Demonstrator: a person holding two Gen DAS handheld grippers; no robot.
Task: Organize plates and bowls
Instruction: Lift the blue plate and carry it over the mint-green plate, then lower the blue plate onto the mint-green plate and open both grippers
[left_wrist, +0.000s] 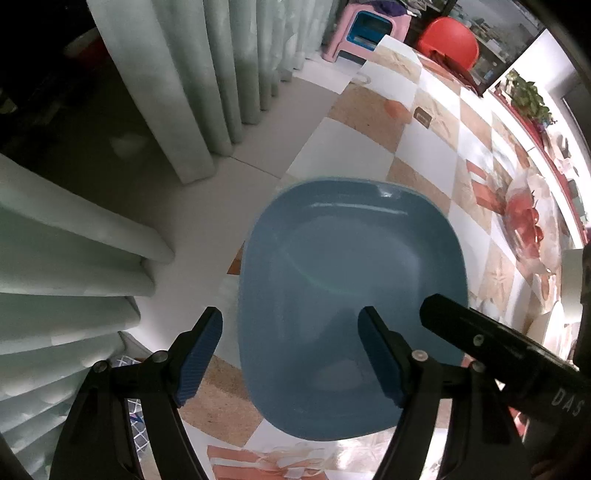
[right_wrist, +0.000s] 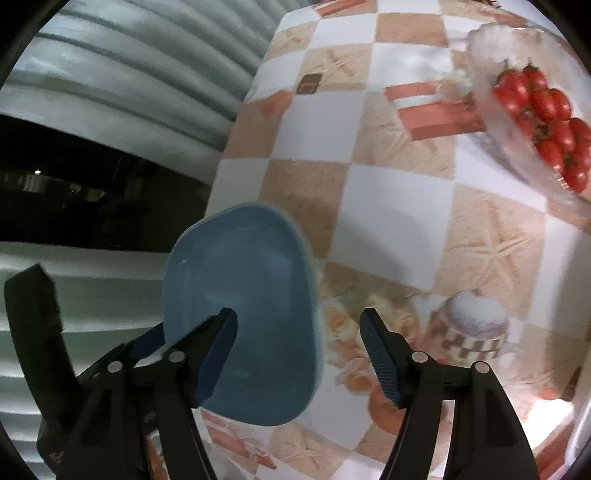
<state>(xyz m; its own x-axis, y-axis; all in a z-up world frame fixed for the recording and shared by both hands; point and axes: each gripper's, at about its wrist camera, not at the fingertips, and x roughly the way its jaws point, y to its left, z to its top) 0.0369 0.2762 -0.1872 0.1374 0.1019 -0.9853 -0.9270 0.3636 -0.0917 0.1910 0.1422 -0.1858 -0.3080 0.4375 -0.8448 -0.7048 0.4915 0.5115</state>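
Both grippers spread by blue plate (left_wrist: 347, 295); tomato bowl (right_wrist: 532, 110) apart.

My left wrist camera looks steeply down past the left claw (left_wrist: 290, 352) at the near end of the table (left_wrist: 424, 147), close above the blue plate (left_wrist: 351, 280), facing along the table toward the curtain (left_wrist: 207, 74). My right wrist camera looks down past the right claw (right_wrist: 297, 356) from the other side. Both views share the blue plate (right_wrist: 240, 314), the checked tablecloth (right_wrist: 388, 192) and the glass bowl of tomatoes (right_wrist: 517, 122)
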